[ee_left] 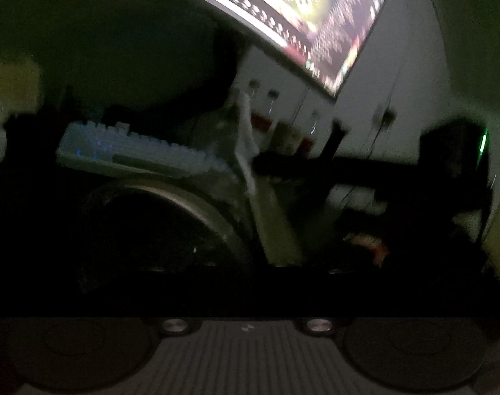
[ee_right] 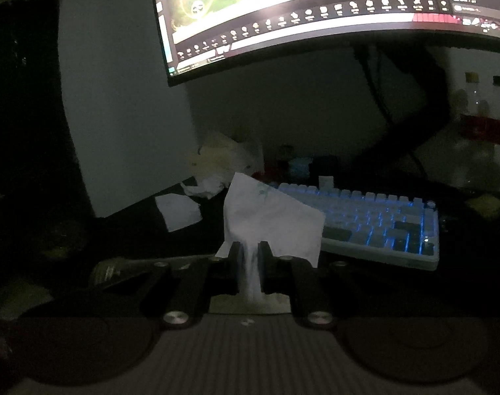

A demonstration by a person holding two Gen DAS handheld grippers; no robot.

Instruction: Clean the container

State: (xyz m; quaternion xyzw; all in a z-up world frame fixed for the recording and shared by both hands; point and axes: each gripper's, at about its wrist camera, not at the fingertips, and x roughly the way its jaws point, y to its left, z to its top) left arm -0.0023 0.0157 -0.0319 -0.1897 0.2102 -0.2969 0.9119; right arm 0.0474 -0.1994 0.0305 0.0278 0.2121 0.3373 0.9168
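The room is dark, lit mostly by a large monitor (ee_right: 315, 6) above a bench that carries a backlit keyboard (ee_right: 365, 220).

In the left wrist view, the container (ee_left: 171, 204) appears as a clear, round-rimmed vessel, close in front of the camera and tilted, its pale rim arcing over a dark interior. The left gripper's fingers are lost in shadow there, so whether it is holding the container cannot be told.

The right gripper (ee_right: 250, 263) has its jaws closed to a narrow gap on a white tissue (ee_right: 269, 220), which is bunched between them and fans out above the tips. In the left wrist view that tissue (ee_left: 246, 138) hangs as a pale strip at the container's far edge, seemingly touching it, with the right gripper (ee_left: 348, 164) reaching in as a dark bar from the right.

The step in hand appears to be wiping the vessel. To do it well, the tissue's loose end should probably be pressed against the wall and swept around the rim, with the container kept steady and the grip kept firm so the paper does not slip out.

Only the left view shows the container; the right view shows the grasp plainly, plus crumpled tissues (ee_right: 207, 187) behind and bottles (ee_right: 480, 108) at right.
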